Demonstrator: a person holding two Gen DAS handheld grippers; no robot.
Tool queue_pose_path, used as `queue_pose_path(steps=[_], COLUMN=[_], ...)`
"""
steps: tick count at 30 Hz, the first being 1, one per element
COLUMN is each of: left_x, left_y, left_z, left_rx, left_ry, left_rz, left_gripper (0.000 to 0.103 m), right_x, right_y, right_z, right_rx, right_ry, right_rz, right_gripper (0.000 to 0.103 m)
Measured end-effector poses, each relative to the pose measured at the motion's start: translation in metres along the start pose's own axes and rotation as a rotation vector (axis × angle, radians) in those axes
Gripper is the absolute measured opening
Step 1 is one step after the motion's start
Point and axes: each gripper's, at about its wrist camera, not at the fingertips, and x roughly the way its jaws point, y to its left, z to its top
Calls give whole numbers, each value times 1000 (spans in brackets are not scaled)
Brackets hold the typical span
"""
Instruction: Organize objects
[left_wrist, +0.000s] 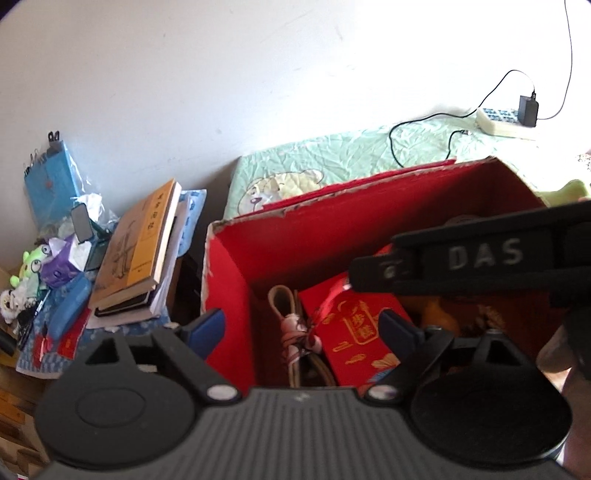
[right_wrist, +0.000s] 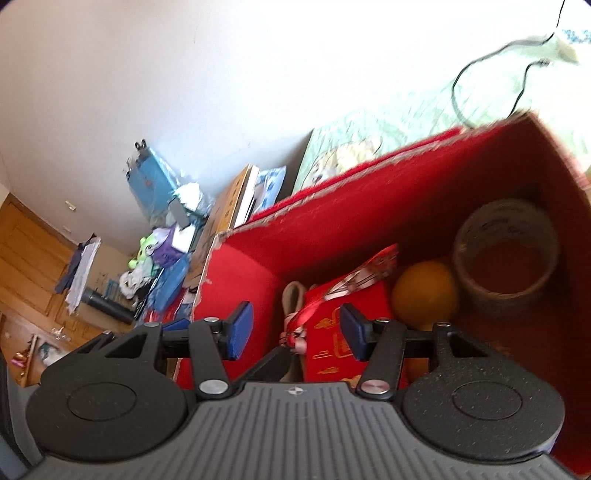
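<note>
Red box (right_wrist: 332, 229) lies under both empty claws, left (left_wrist: 301, 328) and right (right_wrist: 295, 328), spread wide.

Open red box (right_wrist: 332, 221) holds a red envelope (right_wrist: 332, 332), orange ball (right_wrist: 424, 295), tape roll (right_wrist: 506, 254) and looped cord (right_wrist: 293, 295).

A plain white wall (left_wrist: 192, 74) fills the upper half of both views, washed out by strong light toward the top right. Below it lies a bed with a pale green quilted cover (left_wrist: 332, 162) printed with a cartoon animal. A white power strip (left_wrist: 502, 123) with a black adapter (left_wrist: 527, 110) sits at the cover's far right edge, black cables trailing from it. In the right wrist view, wooden panelling (right_wrist: 29, 258) and wood flooring (right_wrist: 18, 332) show at the left edge.
</note>
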Motion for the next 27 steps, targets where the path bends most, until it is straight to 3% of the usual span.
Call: queue_pose_path(steps=[7, 16, 27], left_x=[-28, -54, -66], left_y=[-9, -11, -25], left_z=[-5, -15, -36], left_rx=[-11, -31, -31], left_ry=[-15, -15, 21], left_rz=[-31, -62, -49], left_gripper=[96, 100, 100], right_x=[-33, -66, -86], right_y=[14, 25, 28], right_z=[-11, -34, -63], right_rx=[-97, -130, -135], right_ry=[-90, -190, -215], right_rz=[-91, -170, -251], right_gripper=[56, 58, 60])
